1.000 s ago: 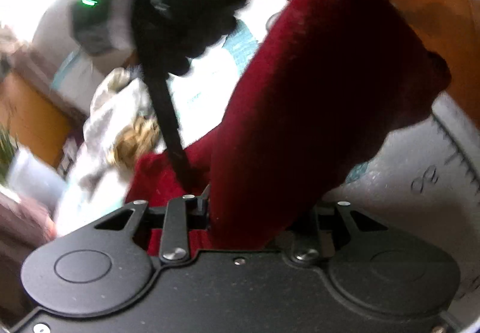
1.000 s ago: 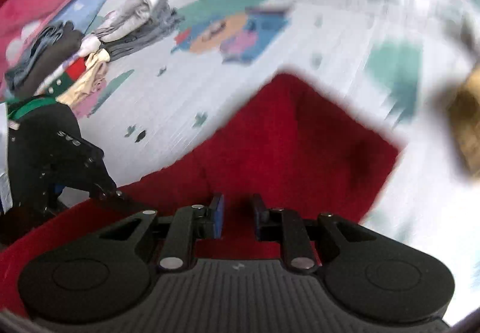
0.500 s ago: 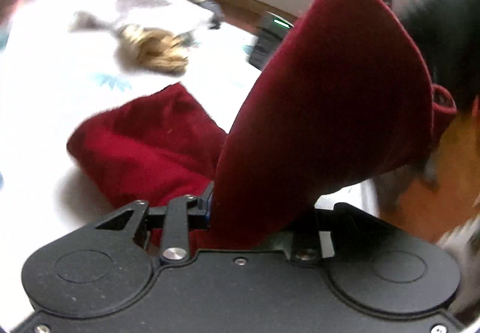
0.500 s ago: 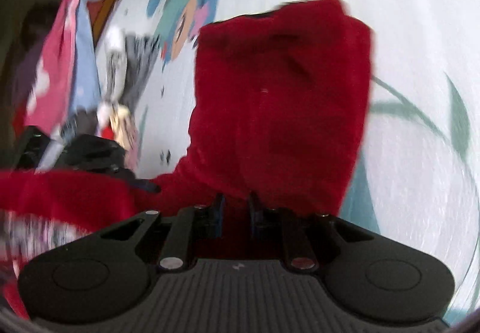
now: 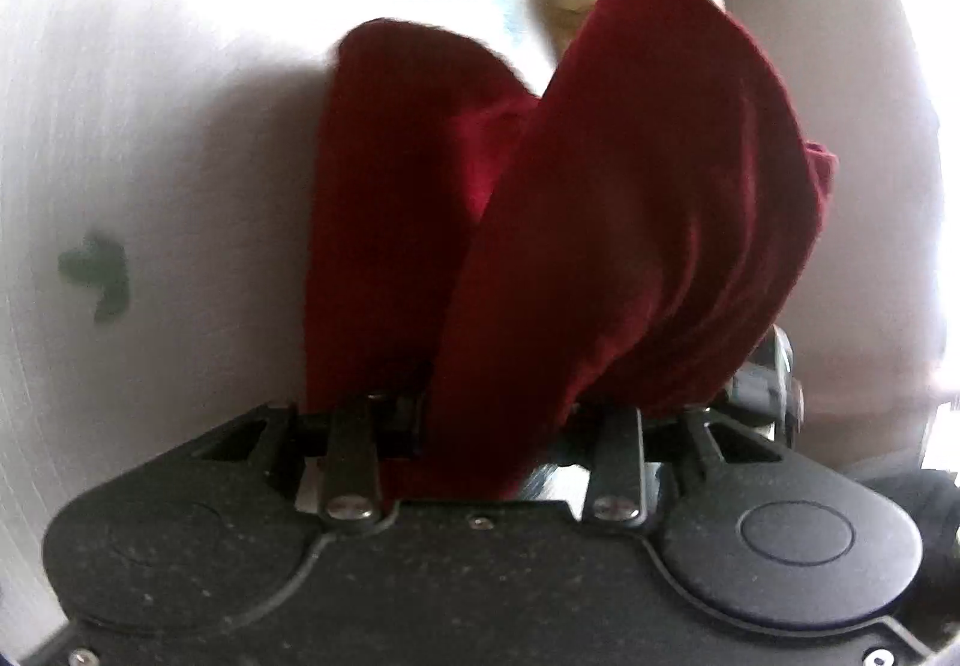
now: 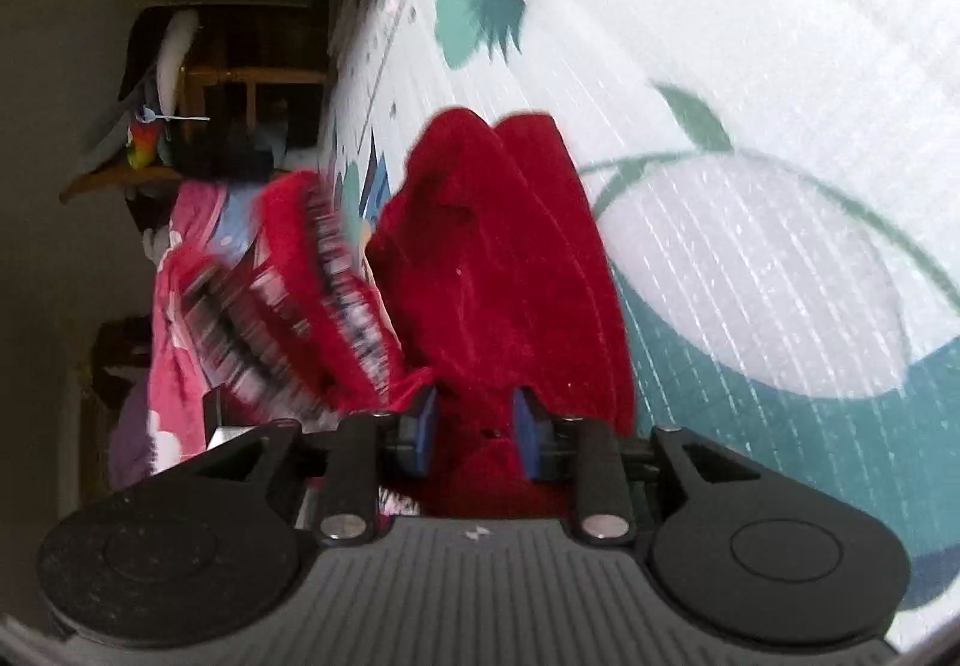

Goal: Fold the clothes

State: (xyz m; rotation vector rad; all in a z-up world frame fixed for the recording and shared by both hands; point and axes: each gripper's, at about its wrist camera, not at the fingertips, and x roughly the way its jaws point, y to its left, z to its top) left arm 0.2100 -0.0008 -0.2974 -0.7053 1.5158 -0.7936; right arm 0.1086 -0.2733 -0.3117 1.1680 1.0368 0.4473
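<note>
- Item under handling: one red garment [image 5: 630,222], thick and plush, gathered into folds. It hangs from both grippers, and its far end rests on the printed play mat [image 6: 750,222].
- Left gripper [image 5: 480,426]: its jaws have just been opening a little. Red cloth fills the gap and drapes over the right-hand finger, hiding the pads. Cloth rises straight out of the gap, so I judge it clamped, though contact at the pads cannot be seen.
- Right gripper [image 6: 474,432]: its jaws have just been opening. The blue pads [image 6: 425,429] stand apart with a bunched fold of the garment between them. Whether they press on it cannot be told; the grip looks to be easing.
- Governing relation: in both wrist views the garment runs straight ahead from the fingers, its long axis along each gripper's pointing line, near end in the jaws, far end on the mat.
- Both hands are equally close, each at the near edge.
- Judgement: the cloth is being laid down onto the mat; release appears nearest on the right side.
- Other clothing [image 6: 180,306] lies at the left in the right wrist view, well apart.
</note>
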